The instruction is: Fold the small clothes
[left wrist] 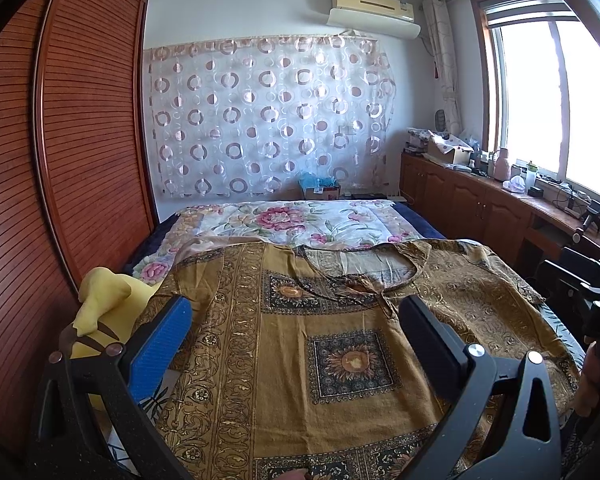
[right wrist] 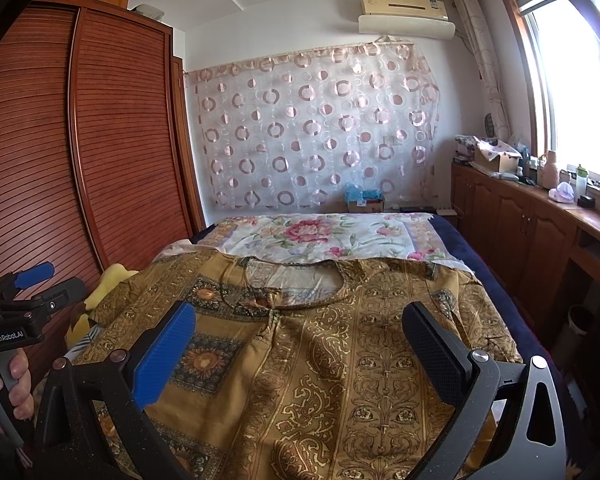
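Here the left hand-held gripper (left wrist: 296,340) hangs just above the near part of a brown patterned top (left wrist: 340,344), its blue pad and black pad spread wide with nothing between them. The right hand-held gripper (right wrist: 300,344) is likewise spread wide and empty, poised over the right half of the same garment. In the right wrist view a hand (right wrist: 4,384) grips the handle of the left tool at the left edge. The top lies spread flat and face up on the bed (right wrist: 496,276), its round neckline (right wrist: 296,280) pointing away from the cameras and its short sleeves stretched out to both sides. Just beside its left sleeve sits a yellow plush toy (left wrist: 104,304), against the wardrobe (left wrist: 80,140) with slatted wooden doors. Beyond the neckline a floral sheet (left wrist: 296,220) covers the far part of the bed. Farther back, a sheer curtain (left wrist: 268,116) printed with circles hangs on the wall under an air conditioner (left wrist: 372,8), and low wooden cabinets (right wrist: 516,216) run under the window (right wrist: 572,92) on the right.
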A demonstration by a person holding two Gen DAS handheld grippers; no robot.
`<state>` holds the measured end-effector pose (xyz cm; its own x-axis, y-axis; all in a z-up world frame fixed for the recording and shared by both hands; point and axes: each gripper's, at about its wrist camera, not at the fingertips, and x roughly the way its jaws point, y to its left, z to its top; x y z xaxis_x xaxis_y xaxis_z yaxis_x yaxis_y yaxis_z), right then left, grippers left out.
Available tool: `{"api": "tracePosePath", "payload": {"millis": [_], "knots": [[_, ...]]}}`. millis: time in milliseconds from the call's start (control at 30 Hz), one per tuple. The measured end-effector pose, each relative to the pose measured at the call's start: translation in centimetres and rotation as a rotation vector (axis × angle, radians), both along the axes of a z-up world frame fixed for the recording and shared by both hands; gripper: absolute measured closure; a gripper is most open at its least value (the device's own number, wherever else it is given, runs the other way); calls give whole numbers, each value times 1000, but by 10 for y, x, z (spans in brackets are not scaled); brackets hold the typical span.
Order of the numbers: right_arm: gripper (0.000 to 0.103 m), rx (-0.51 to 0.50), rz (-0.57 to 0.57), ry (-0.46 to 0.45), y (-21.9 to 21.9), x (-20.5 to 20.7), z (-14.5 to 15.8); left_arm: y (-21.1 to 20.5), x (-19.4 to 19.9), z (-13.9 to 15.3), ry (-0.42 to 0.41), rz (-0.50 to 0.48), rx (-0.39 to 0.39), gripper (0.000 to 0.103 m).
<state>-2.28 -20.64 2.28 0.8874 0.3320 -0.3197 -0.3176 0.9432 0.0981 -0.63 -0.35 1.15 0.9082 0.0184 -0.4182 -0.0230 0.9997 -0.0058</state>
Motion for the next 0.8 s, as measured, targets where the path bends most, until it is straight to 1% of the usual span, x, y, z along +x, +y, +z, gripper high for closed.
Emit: {"api": "tracePosePath", "payload": {"millis": [800], "knots": [[0,0,3,-5,2,-2,2,-2,-1,0,-8,1,6,0]]}}
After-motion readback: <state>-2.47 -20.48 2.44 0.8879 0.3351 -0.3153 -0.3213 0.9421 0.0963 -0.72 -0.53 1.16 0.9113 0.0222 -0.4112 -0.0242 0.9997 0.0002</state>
